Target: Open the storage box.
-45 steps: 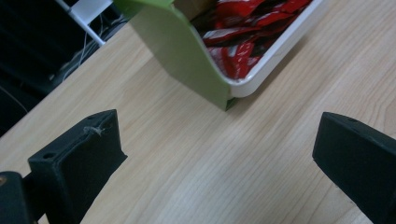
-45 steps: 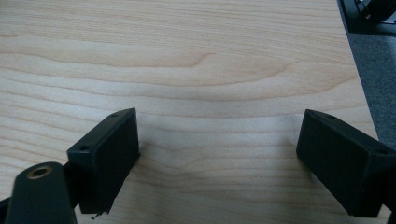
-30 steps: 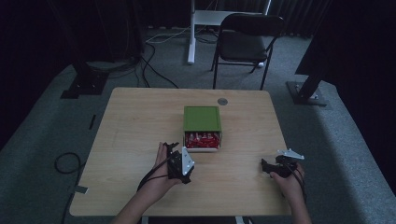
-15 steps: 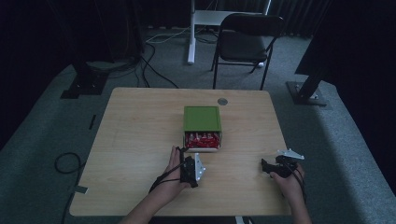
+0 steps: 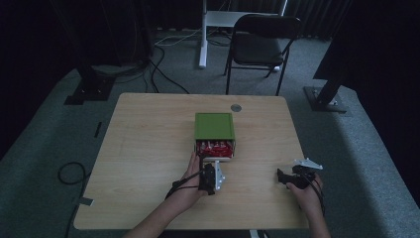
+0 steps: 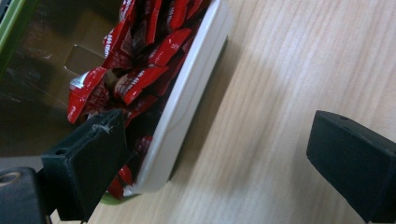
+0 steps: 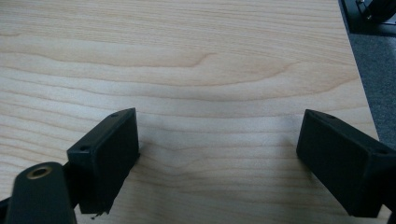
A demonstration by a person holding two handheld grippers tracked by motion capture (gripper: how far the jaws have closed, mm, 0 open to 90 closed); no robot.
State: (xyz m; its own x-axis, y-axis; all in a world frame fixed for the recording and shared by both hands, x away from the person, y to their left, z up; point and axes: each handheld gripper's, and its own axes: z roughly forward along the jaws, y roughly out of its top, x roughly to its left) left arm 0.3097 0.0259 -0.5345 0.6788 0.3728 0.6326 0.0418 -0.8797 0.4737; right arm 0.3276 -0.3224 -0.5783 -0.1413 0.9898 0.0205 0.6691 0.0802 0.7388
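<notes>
Your left tool (image 5: 212, 171) hovers wide open just in front of the green box (image 5: 213, 126), at its white tray (image 6: 184, 107) of glossy red packets (image 6: 140, 79). You seem to be reaching for a packet; next, dip one jaw among them and close. Your right tool (image 5: 285, 177), also wide, rests well right of the box on the pale wood-grain bench (image 5: 148, 148).

Green box (image 5: 213, 126) mid-table, white drawer (image 6: 187, 100) pulled open, red sachets (image 6: 135, 60) inside
</notes>
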